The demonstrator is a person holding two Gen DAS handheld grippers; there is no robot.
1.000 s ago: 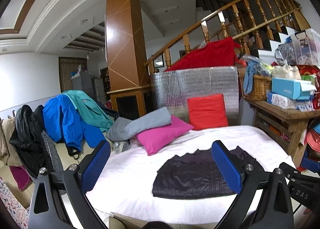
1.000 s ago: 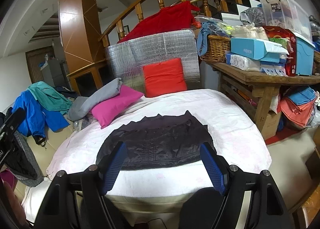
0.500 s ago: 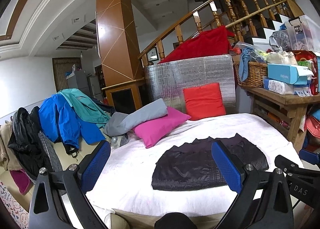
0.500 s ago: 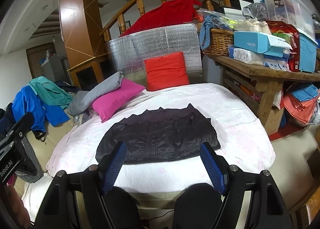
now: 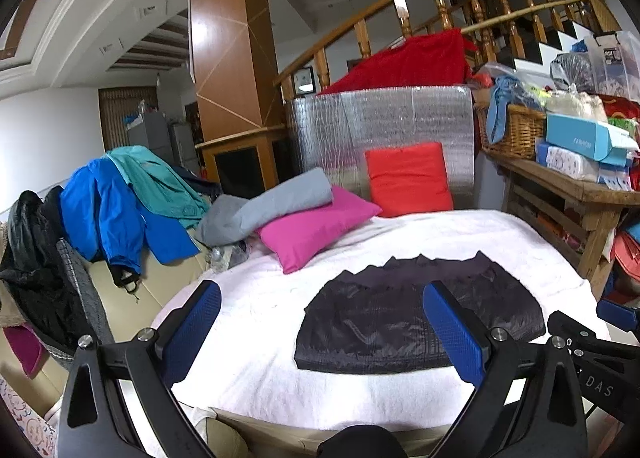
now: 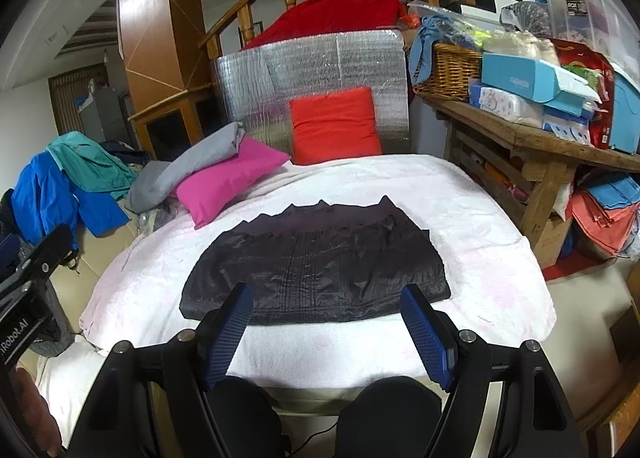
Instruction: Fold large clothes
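Blue jacket (image 5: 100,209) heaped far left, pink pillow (image 6: 228,177) beside it on bed (image 6: 480,217). Left tongs (image 5: 320,326) wide, empty, above bed's near edge. Dark jacket (image 6: 316,262) folded flat mid-bed. Right tongs (image 6: 326,328) wide, empty, hovering just short of it. Counter (image 6: 532,137) far right, cluttered.

White-covered bed (image 6: 480,217) bears dark jacket (image 6: 320,266), pink pillow (image 6: 228,177).

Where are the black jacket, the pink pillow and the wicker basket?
black jacket (image 6: 316,266), right wrist view, middle of its folded body.
pink pillow (image 6: 228,177), right wrist view, centre of its face.
wicker basket (image 5: 512,129), left wrist view, woven side.
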